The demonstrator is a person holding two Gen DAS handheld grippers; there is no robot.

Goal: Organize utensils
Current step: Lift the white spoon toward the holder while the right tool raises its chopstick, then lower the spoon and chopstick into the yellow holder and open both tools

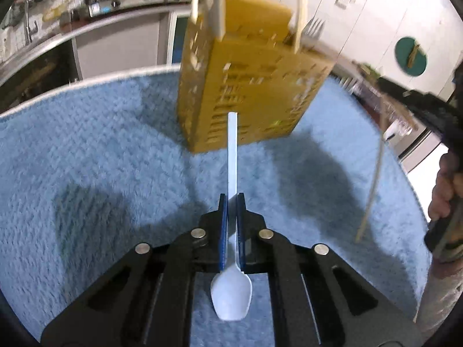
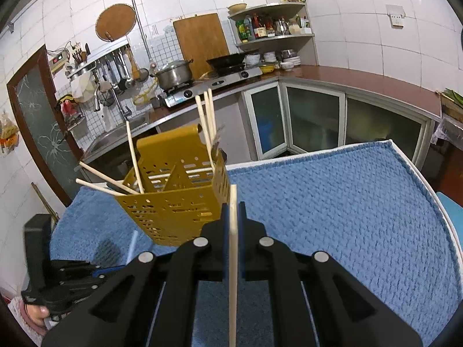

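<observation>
Kitchen with white tiled walls, stove and pots at back. Bench [image 2: 332, 202] covered by blue fuzzy towel. Yellow utensil holder [image 2: 176, 202] with slots stands on towel, chopsticks [image 2: 207, 115] and fork [image 1: 314, 27] poking out top. Left gripper [image 1: 232, 198] pressed together on white plastic spoon [image 1: 233, 150], bowl end near camera, handle pointing at holder. Right gripper [image 2: 233, 205] pinching single wooden chopstick [image 2: 233, 260], tip just beside holder's right side.
</observation>
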